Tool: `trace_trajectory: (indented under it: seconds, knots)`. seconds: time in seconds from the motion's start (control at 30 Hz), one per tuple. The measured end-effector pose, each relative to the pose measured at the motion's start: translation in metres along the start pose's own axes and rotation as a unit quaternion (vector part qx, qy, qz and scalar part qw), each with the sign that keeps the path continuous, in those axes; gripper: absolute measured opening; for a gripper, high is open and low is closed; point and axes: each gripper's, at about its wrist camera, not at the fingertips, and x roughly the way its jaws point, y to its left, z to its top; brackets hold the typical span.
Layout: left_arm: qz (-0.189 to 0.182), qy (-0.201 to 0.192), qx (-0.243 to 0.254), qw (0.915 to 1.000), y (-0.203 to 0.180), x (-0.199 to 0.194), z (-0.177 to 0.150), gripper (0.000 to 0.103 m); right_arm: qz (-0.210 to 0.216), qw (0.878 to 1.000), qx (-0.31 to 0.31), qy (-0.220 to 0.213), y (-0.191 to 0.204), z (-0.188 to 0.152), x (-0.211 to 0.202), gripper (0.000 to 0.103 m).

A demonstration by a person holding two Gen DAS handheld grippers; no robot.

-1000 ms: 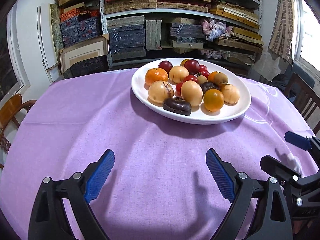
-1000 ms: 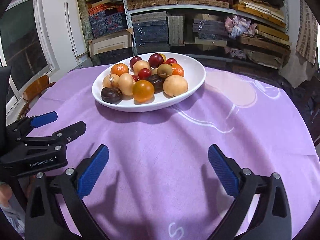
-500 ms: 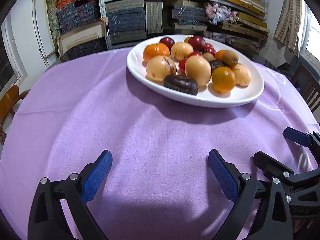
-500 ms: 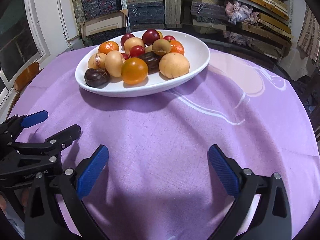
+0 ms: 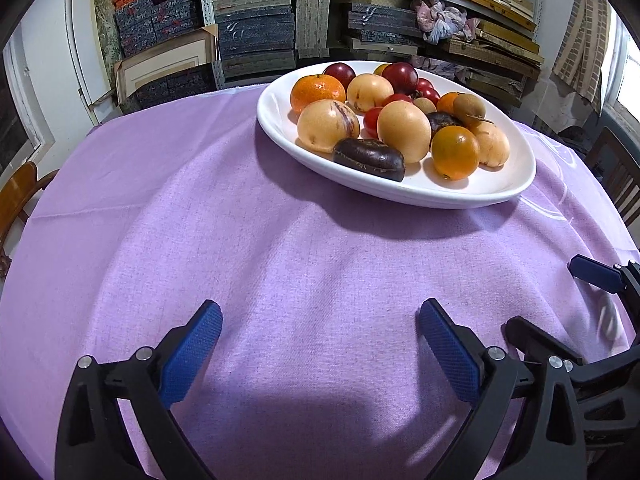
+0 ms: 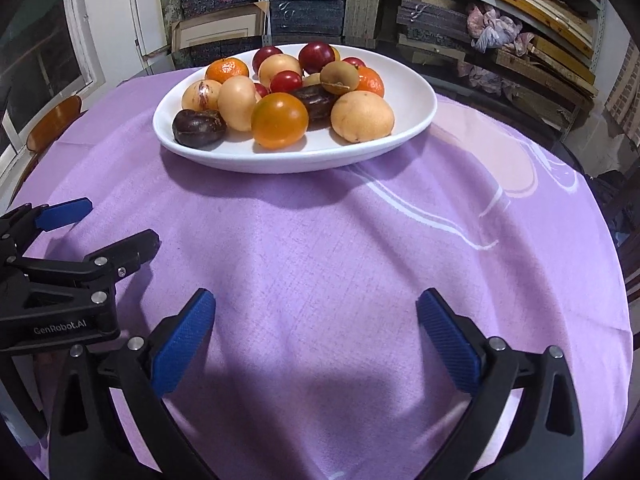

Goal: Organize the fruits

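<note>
A white oval plate (image 5: 460, 196) on the purple tablecloth holds several fruits: a mandarin (image 5: 318, 90), pale tan round fruits (image 5: 404, 130), dark red plums (image 5: 404, 76), a dark purple fruit (image 5: 370, 154) and an orange tomato-like fruit (image 5: 455, 152). My left gripper (image 5: 320, 308) hovers over bare cloth short of the plate, its jaws opening wide with nothing between them. My right gripper (image 6: 315, 296) is open and empty too, close beside the left gripper (image 6: 120, 220). From the right wrist the plate (image 6: 280, 162) lies ahead and slightly left.
Shelves (image 5: 280, 20) stacked with boxes and frames stand behind the table. Wooden chairs sit at the left (image 5: 16, 188) and right (image 5: 616, 176) edges. The purple cloth (image 6: 320, 240) stretches between the grippers and the plate.
Both grippers have dipped and come nearer the plate, which now looks larger and lower in both views. The left jaws have spread slightly wider.
</note>
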Motion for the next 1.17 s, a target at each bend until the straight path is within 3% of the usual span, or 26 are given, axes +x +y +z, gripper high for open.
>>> trace_trajectory:
  seconds: [1.03,1.17]
  knots:
    - [0.003,0.0,-0.002,1.0,-0.0026,-0.0021,0.0026,0.1,-0.001,1.0,0.002,-0.001,-0.0009,0.0004,0.0006,0.099]
    - [0.019,-0.006,0.008,0.9998,-0.005,-0.0045,0.0025,0.1,-0.005,1.0,0.0,-0.001,0.0004,-0.0003,0.0,0.099]
